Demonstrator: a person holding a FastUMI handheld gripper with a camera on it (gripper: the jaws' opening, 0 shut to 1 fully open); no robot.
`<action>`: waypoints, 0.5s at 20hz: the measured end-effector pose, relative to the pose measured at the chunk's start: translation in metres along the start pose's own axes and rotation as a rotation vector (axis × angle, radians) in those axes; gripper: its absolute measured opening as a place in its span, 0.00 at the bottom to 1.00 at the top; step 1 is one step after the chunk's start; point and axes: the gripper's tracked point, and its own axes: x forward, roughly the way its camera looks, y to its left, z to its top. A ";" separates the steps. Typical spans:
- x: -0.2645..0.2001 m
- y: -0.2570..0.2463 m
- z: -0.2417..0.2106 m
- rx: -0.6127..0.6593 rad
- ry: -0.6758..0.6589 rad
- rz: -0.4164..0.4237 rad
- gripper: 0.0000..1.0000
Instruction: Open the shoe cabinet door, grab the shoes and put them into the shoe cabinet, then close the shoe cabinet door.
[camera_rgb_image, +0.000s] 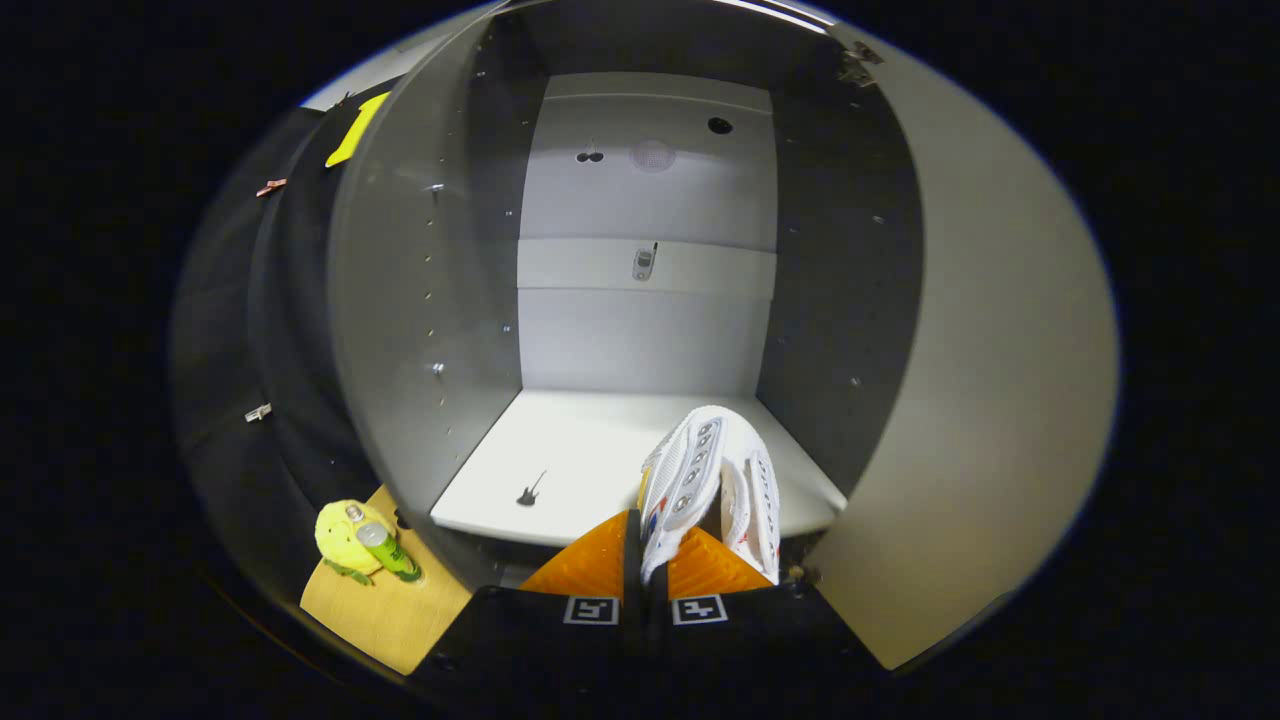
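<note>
The shoe cabinet stands open straight ahead, its door swung out to the right. Its inside is pale, with a bare bottom shelf and a back wall. My gripper is shut on a pair of white shoes with rows of dark eyelets. The shoes stick up from between the fingers and hang over the front right part of the bottom shelf. One shoe is pinched between the fingers; the other hangs beside it to the right.
Left of the cabinet, on a wooden surface, lie a yellow-green soft toy and a green bottle. A small dark mark lies on the shelf's left part. Black cloth hangs to the left.
</note>
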 end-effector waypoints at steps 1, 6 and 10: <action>0.020 0.001 0.011 0.001 -0.015 0.011 0.04; 0.116 0.005 0.014 0.016 0.015 0.047 0.04; 0.137 0.008 0.008 -0.018 0.032 0.073 0.04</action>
